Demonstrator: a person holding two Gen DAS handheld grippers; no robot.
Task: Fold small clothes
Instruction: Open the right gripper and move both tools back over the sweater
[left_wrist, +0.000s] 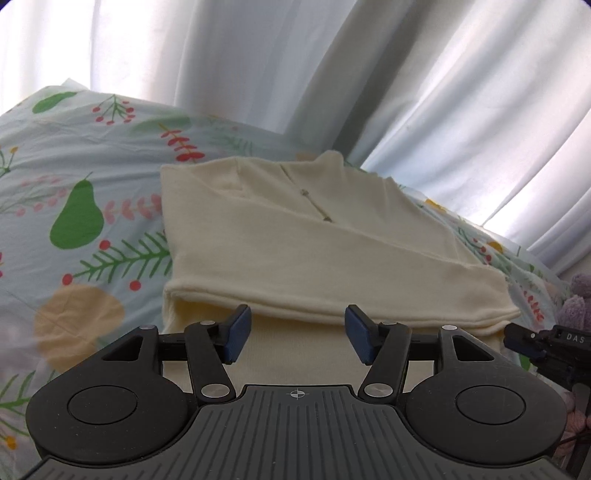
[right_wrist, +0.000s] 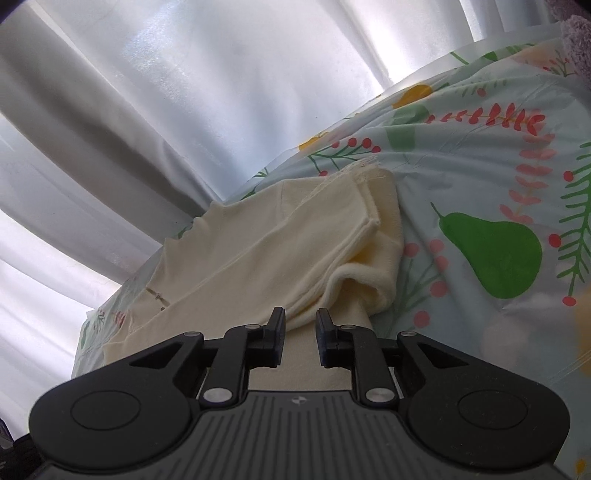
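Cream zip-neck top (left_wrist: 295, 236) folded on pear-print bed sheet (left_wrist: 81, 229), doubled hem nearest, left tool (left_wrist: 293, 334) open, right tool (right_wrist: 300, 338) narrowly open, both empty, white curtain (left_wrist: 258, 66) beyond

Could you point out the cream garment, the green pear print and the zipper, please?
cream garment (left_wrist: 295, 254), left wrist view, folded front panel.
green pear print (right_wrist: 495, 254), right wrist view, pear's body.
zipper (left_wrist: 314, 205), left wrist view, mid-track.
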